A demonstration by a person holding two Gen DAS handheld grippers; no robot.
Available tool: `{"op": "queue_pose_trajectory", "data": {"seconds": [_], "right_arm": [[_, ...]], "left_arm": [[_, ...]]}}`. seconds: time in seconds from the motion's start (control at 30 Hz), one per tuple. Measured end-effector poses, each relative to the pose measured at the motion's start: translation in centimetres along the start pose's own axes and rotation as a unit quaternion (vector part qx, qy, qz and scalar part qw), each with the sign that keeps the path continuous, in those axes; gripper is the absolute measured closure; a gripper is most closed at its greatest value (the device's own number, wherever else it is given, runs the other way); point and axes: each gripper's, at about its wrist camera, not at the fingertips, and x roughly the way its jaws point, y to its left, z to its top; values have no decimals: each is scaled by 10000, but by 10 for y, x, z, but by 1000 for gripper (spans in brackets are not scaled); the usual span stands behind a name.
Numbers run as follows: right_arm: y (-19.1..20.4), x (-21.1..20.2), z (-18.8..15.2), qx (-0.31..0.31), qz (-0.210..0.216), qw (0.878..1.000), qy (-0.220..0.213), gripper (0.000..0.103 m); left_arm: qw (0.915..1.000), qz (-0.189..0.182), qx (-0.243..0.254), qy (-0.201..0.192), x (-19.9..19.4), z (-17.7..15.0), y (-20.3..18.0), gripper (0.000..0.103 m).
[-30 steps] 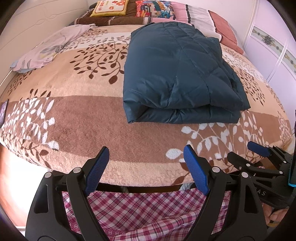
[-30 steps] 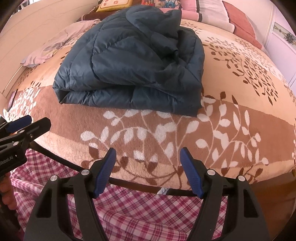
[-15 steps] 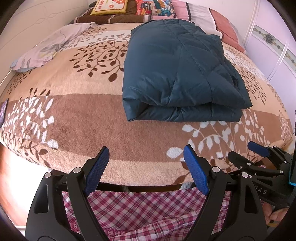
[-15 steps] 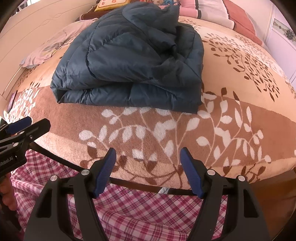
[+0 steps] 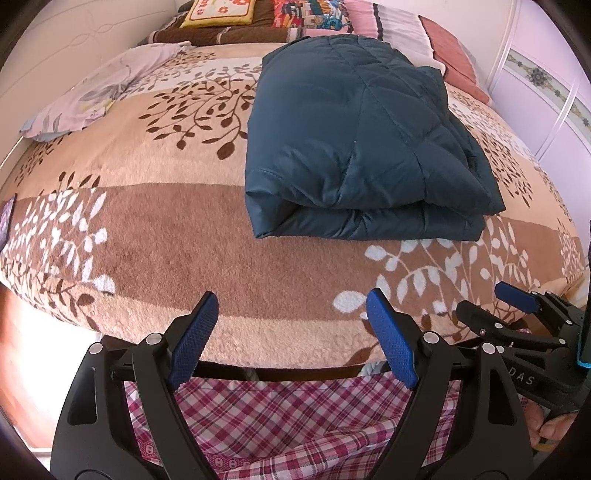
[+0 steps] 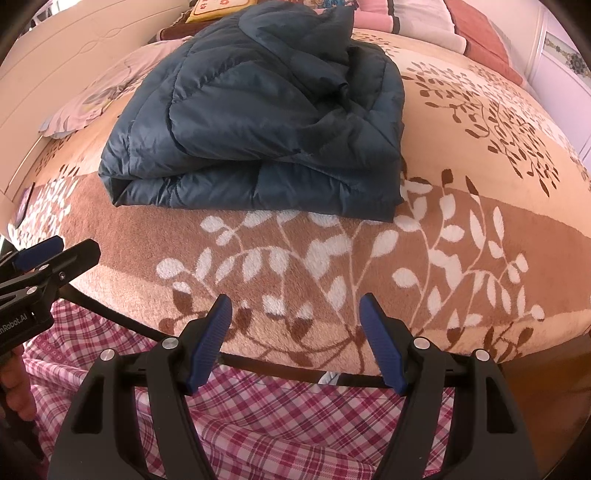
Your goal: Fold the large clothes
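At the bed edge, left gripper (image 5: 291,332): fingers spread, holding nothing.
Right gripper (image 6: 295,336): fingers spread, holding nothing.
Jacket (image 5: 354,147): folded on the blanket (image 5: 147,236), well apart from both grippers.
Change: jacket looms larger than a second ago; both grippers are closing in.
Meaning: probably another fold or a tidy-up.

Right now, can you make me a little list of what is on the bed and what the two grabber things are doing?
main thing: dark blue puffy jacket, folded into a thick bundle
where it lies: on the leaf-patterned blanket covering the bed
left hand-held gripper: open, holding nothing, near the bed's front edge
right hand-held gripper: open, holding nothing, also short of the jacket
far end of bed: pillows and a yellow cushion
left side of bed: light floral cloth, crumpled
below grippers: pink checked fabric
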Motion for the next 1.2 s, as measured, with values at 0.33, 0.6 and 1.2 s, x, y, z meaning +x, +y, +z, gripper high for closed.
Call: {"op": "queue_pose_trajectory", "data": {"seconds": [0.33, 0.6, 1.2], "right_arm": [[0, 1, 0, 7, 5, 10000, 9, 32], [0, 2, 0, 13, 5, 10000, 14, 32], [1, 3, -2, 4, 1, 10000, 33, 32]], "left_arm": [[10000, 3, -3, 14, 1, 0, 0, 22], [10000, -1, -44, 53, 3, -3, 2, 22], [10000, 2, -12, 31, 2, -1, -1, 22]]}}
